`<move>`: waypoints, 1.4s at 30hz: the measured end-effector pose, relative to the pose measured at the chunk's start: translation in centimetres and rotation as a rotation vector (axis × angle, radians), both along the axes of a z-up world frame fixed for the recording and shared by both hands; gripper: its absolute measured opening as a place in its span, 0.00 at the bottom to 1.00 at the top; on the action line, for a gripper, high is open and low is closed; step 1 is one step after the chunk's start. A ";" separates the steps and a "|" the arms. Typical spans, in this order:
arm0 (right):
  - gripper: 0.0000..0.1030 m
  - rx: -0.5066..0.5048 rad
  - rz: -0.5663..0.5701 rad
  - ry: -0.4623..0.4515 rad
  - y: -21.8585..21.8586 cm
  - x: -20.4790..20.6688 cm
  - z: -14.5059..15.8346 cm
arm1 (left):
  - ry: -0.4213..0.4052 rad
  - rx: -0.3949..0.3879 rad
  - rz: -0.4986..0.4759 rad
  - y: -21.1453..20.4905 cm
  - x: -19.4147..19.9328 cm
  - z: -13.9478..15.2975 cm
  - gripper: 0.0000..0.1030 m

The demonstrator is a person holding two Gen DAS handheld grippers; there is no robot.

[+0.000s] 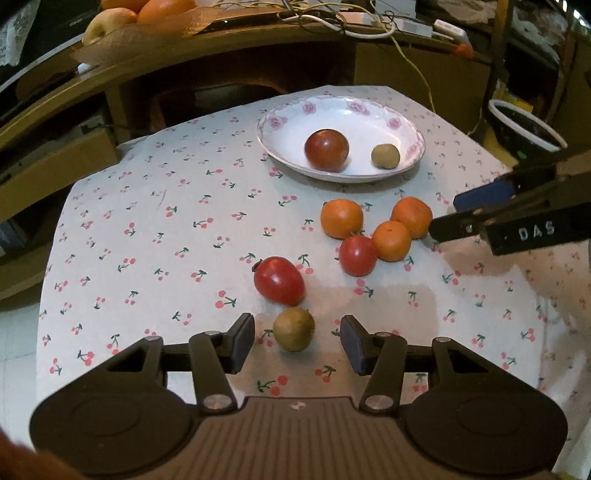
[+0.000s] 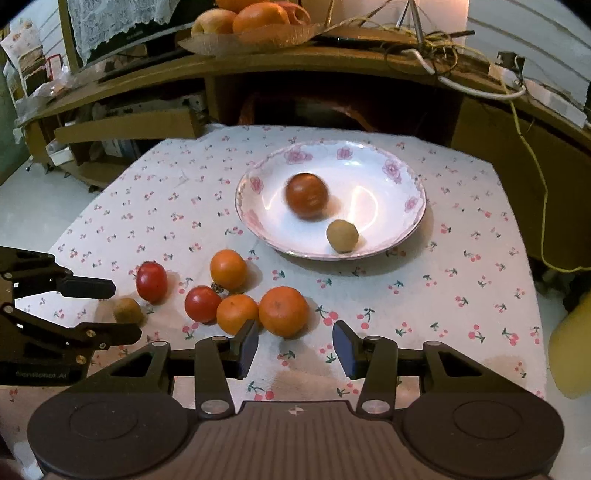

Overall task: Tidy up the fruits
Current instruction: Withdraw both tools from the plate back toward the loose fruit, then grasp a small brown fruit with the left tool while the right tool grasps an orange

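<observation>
A white floral plate at the table's far side holds a dark red tomato and a small kiwi. On the cloth lie three oranges, two red tomatoes and a second kiwi. My left gripper is open, with that kiwi between its fingertips. My right gripper is open and empty, just in front of the nearest orange; it also shows at the right of the left wrist view.
The table has a cherry-print cloth. Behind it stands a wooden desk with a fruit basket and cables. A dark bowl sits off the table's right side. A yellow object is at the right edge.
</observation>
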State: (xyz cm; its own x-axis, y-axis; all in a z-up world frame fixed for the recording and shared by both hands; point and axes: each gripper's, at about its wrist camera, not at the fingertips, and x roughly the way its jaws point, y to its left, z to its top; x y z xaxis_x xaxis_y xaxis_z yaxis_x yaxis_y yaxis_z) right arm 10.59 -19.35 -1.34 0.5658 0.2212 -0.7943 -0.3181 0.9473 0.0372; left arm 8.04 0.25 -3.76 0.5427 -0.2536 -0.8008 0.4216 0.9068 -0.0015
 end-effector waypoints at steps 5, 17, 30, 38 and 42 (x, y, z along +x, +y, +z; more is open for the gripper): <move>0.46 0.001 0.013 -0.006 -0.3 0.1 0.0 | 0.009 0.000 0.011 0.4 0.1 -0.6 0.54; 0.47 -0.023 0.105 -0.023 0.5 1.2 -0.6 | -0.008 -0.002 -0.015 -0.2 0.3 -0.4 0.36; 0.46 -0.090 0.175 -0.019 0.7 1.3 -0.5 | -0.016 -0.017 -0.050 0.1 0.0 -0.4 0.35; 0.46 -0.116 0.206 -0.009 1.2 1.5 -1.3 | -0.035 -0.009 -0.057 -0.2 -0.2 -0.5 0.35; 0.46 -0.110 0.203 -0.002 1.4 2.0 -1.9 | -0.030 -0.010 -0.047 -0.1 0.0 -0.5 0.36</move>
